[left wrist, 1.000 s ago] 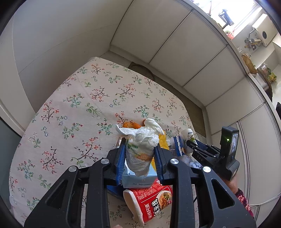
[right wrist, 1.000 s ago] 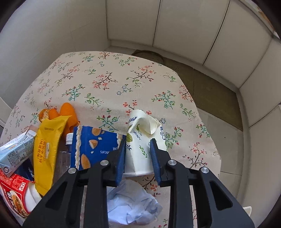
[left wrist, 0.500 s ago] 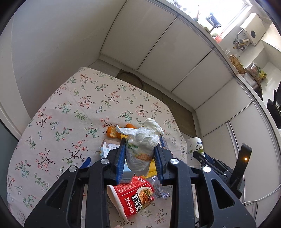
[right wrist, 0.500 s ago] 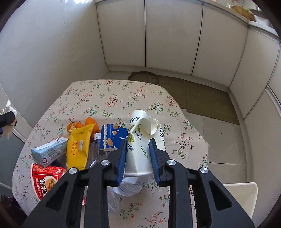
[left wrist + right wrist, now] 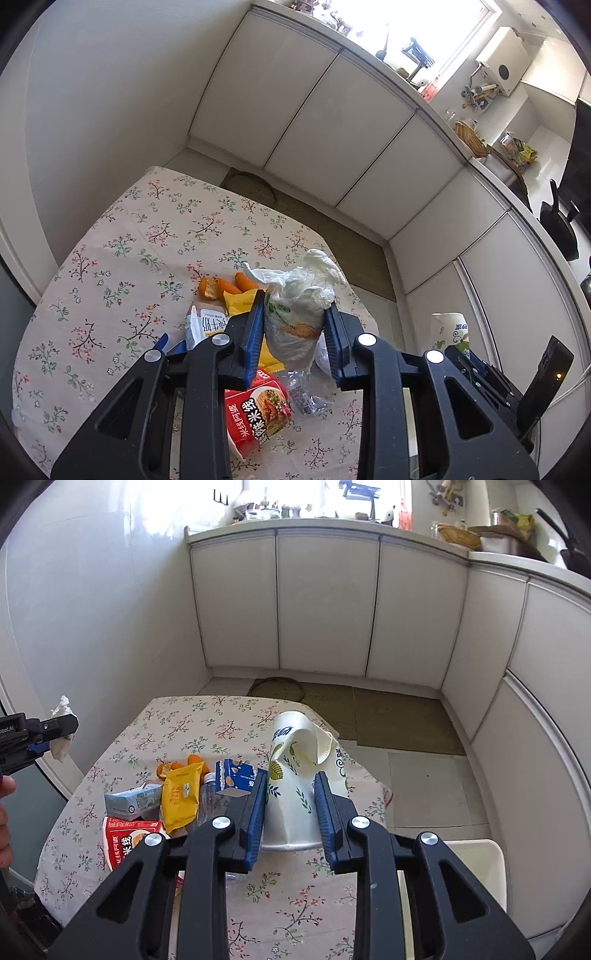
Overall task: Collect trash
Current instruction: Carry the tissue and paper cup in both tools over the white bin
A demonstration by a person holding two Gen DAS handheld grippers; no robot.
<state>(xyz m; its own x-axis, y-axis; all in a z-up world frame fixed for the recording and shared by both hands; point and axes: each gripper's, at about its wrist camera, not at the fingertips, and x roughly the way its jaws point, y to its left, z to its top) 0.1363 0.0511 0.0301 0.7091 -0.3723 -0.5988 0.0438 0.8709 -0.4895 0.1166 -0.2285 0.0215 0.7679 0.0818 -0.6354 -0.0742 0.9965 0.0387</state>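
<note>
Left gripper (image 5: 295,343) clamps a crumpled white plastic wrapper (image 5: 295,314), lifted above the floral-cloth table (image 5: 129,240). Right gripper (image 5: 290,808) grips a crushed white paper cup (image 5: 299,768), mouth pointing far. White bin (image 5: 476,871) sits near-right, closest to the right gripper.

Cream tablecloth (image 5: 184,731) sprigged with small red, pink and green flowers. Orange peel (image 5: 214,286) near the middle; yellow snack packet (image 5: 181,797), blue biscuit box (image 5: 236,777), pale blue-grey milk carton (image 5: 131,803). Red noodle cup (image 5: 258,410) with white characters towards the near edge. White paper cup (image 5: 295,794) printed with green and yellow leaves. White crumpled bag (image 5: 295,314) with green and orange print.
</note>
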